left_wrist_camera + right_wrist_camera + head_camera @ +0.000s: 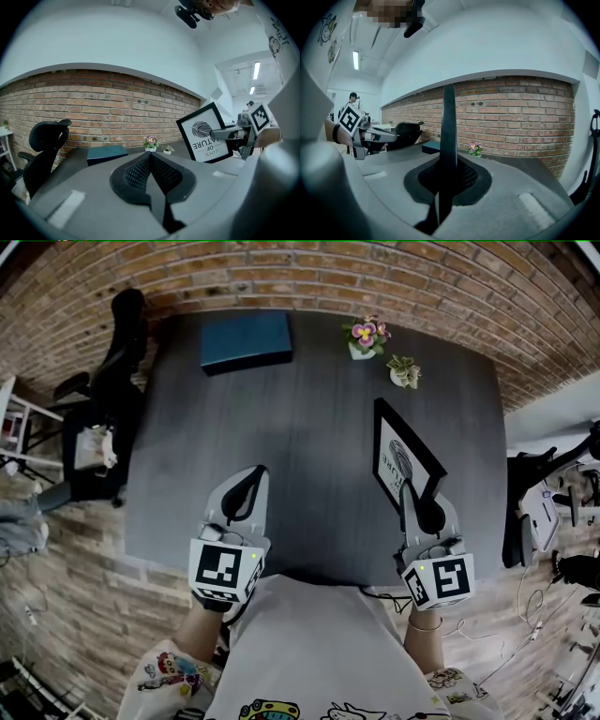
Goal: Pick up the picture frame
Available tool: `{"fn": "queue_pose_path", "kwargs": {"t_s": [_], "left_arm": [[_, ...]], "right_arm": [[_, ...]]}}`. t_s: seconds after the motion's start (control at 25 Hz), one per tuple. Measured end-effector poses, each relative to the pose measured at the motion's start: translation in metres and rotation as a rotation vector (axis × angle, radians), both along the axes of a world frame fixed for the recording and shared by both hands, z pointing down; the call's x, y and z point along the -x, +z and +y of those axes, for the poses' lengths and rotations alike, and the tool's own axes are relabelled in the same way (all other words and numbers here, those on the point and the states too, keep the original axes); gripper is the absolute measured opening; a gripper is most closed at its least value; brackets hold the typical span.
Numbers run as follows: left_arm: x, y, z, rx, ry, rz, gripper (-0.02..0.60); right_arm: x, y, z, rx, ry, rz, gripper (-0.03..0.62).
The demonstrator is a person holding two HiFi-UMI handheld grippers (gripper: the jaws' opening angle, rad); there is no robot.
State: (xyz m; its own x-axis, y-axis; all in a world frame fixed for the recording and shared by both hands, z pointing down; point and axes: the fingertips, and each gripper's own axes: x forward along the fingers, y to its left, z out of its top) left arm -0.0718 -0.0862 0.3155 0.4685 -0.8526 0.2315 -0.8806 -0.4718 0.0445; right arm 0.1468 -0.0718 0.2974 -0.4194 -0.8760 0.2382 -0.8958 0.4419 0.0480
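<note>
Right gripper (417, 498) is pinching the picture frame (401, 457) by its edge, over by the surface's (309, 437) right edge. Left gripper (249, 486) is pressed together, holding nothing.

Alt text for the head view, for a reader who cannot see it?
Seen from above, the right gripper grips a black picture frame by its edge at the right of a dark table; the left gripper is shut and empty. A blue box and two small potted plants sit at the far edge.
</note>
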Motion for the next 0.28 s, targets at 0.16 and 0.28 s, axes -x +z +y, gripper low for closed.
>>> {"fn": "queue_pose_path", "kwargs": {"t_s": [0.16, 0.28], "left_arm": [[-0.0011, -0.0004, -0.0010, -0.002, 0.015, -0.003, 0.002], [-0.0021, -0.0035, -0.0024, -0.003, 0.030, -0.008, 0.002]], "right_arm": [[0.0009, 0.0007, -0.0012, 0.001, -0.003, 0.005, 0.012], [0.0010, 0.0001, -0.0021, -0.006, 0.000, 0.002, 0.012]]}}
